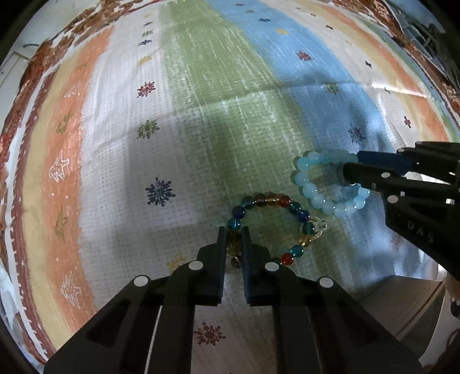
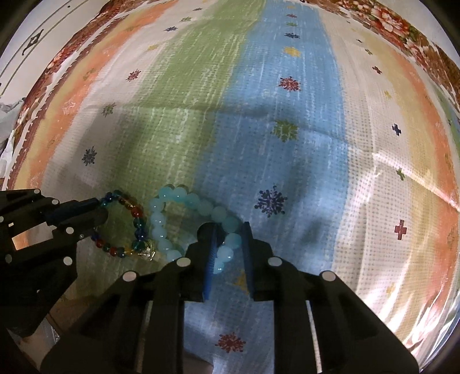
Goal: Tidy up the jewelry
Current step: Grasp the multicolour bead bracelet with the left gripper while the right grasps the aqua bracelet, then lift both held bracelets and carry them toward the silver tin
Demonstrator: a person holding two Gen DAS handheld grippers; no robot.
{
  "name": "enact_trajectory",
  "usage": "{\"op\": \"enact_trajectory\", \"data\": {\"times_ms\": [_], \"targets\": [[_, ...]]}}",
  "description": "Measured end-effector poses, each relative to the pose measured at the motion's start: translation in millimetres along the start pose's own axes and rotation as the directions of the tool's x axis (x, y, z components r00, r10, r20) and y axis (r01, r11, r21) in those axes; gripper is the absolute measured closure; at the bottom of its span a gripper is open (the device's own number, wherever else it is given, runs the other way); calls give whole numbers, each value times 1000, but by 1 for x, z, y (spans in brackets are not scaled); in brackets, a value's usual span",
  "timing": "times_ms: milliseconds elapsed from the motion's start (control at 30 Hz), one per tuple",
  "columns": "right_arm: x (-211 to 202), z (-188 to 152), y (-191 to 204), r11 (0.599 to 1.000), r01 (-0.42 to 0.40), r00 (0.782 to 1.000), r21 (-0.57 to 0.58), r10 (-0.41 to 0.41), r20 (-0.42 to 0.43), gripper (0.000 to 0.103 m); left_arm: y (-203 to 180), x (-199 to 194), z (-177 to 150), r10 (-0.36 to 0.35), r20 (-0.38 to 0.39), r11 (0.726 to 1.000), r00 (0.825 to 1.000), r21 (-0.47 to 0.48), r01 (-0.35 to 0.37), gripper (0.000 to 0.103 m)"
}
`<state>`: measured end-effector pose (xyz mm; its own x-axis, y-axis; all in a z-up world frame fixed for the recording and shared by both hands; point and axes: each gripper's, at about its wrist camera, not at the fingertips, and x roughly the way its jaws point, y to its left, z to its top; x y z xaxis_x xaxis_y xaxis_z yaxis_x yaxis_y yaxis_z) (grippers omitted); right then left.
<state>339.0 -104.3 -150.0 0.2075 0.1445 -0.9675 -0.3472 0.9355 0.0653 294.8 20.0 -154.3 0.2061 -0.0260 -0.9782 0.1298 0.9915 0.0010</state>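
Note:
A multicoloured bead bracelet with a clear clasp lies on the striped tablecloth. My left gripper is shut on its near-left beads. A pale blue bead bracelet lies just right of it, touching it. My right gripper reaches in from the right. In the right wrist view my right gripper straddles the pale blue bracelet with a gap left beside the beads, so it stands open around them. The multicoloured bracelet and left gripper show at left.
The cloth has white, green, blue, yellow and orange stripes with small snowflake prints. A floral border runs round its edge. A pale surface shows past the cloth at the near right.

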Motion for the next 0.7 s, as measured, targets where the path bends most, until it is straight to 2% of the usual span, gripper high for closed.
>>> {"op": "enact_trajectory", "data": {"times_ms": [67,100,367,433,700], "targets": [[-3,-2,-2,1000,-10,1000,4,10,0,85,-1,-4,-1,0,11,1000,1000,6,0,94],[-6,-2,-2,1000,-11,1000,3,11,5,90,5,-10,-2,-2,18,1000,1000,8,2,94],[-26,-3,0,999,-33,999,-19,34,42,90,8,-22,-3,-15,53,1000,998,5,15,94],[-29,-4,1,999,-33,998,-25,34,45,90,15,-24,5,-18,56,1000,998,4,18,94],[-40,-3,8,998,-47,996,-39,49,68,90,2,-38,-2,-29,80,1000,996,5,29,94]]}}
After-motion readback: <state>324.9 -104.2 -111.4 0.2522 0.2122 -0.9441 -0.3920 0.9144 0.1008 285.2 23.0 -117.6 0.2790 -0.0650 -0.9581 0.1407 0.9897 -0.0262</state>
